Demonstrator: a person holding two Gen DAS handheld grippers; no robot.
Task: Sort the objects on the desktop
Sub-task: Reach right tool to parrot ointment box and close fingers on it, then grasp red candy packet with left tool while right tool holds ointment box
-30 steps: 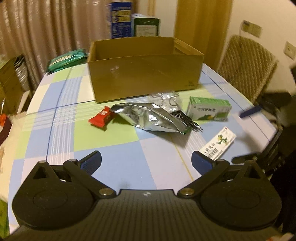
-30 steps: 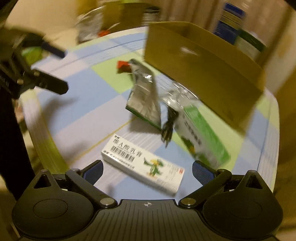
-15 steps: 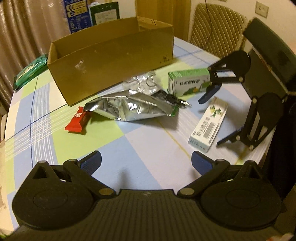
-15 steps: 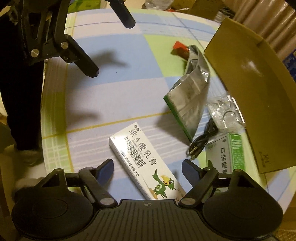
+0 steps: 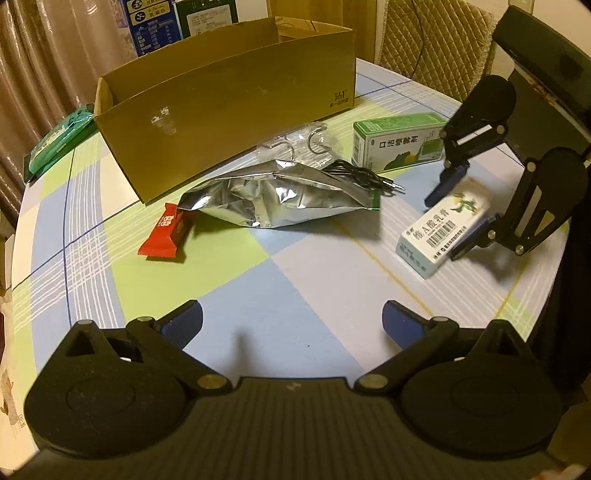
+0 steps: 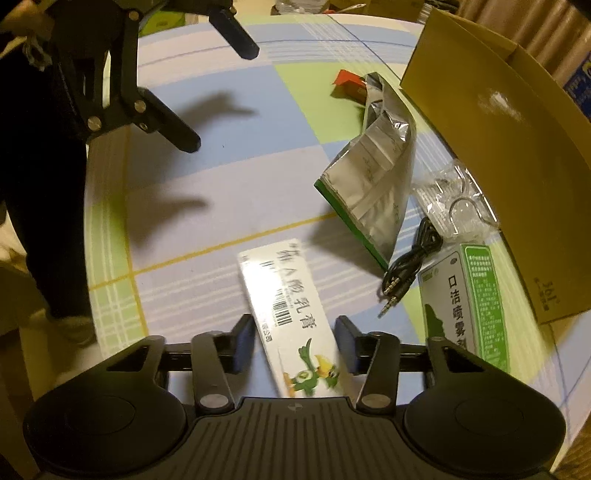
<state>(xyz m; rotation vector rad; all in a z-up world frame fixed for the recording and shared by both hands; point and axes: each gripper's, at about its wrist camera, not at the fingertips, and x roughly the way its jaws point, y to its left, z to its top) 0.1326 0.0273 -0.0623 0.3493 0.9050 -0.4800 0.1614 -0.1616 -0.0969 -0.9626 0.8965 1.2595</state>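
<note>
A white ointment box (image 6: 291,314) with a green bird print lies between the fingers of my right gripper (image 6: 295,345), whose jaws stand close on both sides of it; it also shows in the left wrist view (image 5: 443,229), slightly raised at one end. My left gripper (image 5: 291,325) is open and empty above the checkered table (image 5: 258,295). A silver foil bag (image 5: 280,199), a red snack bar (image 5: 168,232), a green medicine box (image 5: 399,140), a black audio cable (image 6: 410,266) and a clear bag of hooks (image 6: 454,203) lie before the open cardboard box (image 5: 229,99).
A green packet (image 5: 59,140) lies at the table's far left edge. Blue and green cartons (image 5: 181,18) stand behind the cardboard box. A woven chair (image 5: 432,48) stands at the far right. The person's dark legs (image 6: 37,221) are beside the table.
My right gripper has moved forward over the white ointment box and narrowed its fingers around it. My left gripper has stayed open, drifting slightly.
</note>
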